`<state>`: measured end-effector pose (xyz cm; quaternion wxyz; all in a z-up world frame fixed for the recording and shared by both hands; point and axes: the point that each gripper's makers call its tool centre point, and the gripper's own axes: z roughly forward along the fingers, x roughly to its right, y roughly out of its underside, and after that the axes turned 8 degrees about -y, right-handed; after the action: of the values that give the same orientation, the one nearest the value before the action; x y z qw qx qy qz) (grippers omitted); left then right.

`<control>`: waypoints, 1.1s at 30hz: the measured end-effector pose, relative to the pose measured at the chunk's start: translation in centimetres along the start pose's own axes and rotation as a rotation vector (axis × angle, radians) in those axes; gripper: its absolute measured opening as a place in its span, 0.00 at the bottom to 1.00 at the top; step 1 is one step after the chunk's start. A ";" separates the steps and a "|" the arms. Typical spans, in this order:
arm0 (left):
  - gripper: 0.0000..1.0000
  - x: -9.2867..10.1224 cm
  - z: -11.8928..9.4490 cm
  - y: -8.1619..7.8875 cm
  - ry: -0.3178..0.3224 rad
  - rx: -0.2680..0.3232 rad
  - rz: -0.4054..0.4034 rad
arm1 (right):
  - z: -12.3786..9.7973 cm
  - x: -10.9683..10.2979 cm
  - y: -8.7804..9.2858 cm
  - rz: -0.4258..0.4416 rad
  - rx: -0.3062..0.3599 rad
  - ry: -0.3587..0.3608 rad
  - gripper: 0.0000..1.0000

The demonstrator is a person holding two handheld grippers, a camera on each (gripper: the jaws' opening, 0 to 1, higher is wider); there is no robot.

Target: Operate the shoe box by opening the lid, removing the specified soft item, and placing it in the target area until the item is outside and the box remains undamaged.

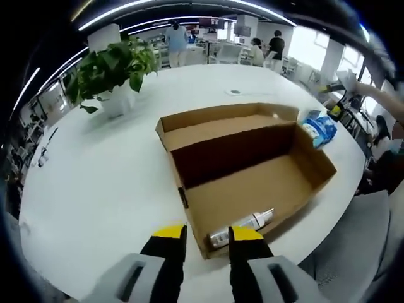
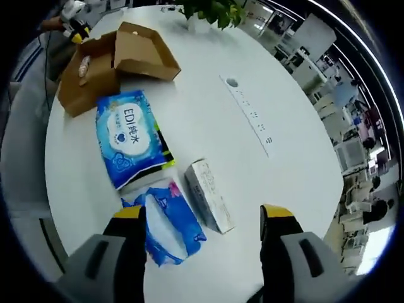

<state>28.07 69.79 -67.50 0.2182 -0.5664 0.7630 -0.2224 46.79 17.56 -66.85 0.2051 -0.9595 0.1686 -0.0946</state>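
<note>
The brown cardboard shoe box [image 1: 252,170] stands open on the white table, its lid folded back on the far side. A white tube-like item [image 1: 243,227] lies on the box floor near the front wall. My left gripper [image 1: 208,243] hovers open just in front of that wall with nothing between its jaws. My right gripper [image 2: 203,218] is wide open above a small blue tissue pack [image 2: 167,221] and a white carton [image 2: 208,196]. A large blue wipes pack [image 2: 129,136] lies beyond them, towards the box [image 2: 113,60], and also shows beside the box [image 1: 319,129].
A potted green plant [image 1: 113,69] stands on the table behind the box. A row of flush sockets [image 2: 249,113] runs along the table's middle. The table edge [image 1: 328,227] curves close to the box. People stand in the office behind.
</note>
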 end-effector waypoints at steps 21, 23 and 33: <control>0.40 3.1 1.0 -2.2 0.188 -0.011 0.314 | -5.0 -8.1 -2.3 0.186 0.220 0.106 0.95; 0.41 3.4 1.1 -2.2 0.200 -0.017 0.342 | -5.1 -8.5 -2.2 0.209 0.243 0.113 0.96; 0.45 4.1 2.3 -2.4 0.243 -0.057 0.467 | -6.4 -10.8 -1.3 0.298 0.316 0.134 0.96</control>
<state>30.19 64.99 -68.27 0.1541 -0.3498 0.8997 -0.2107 35.54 20.30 -61.80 0.3527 -0.8716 0.3046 -0.1521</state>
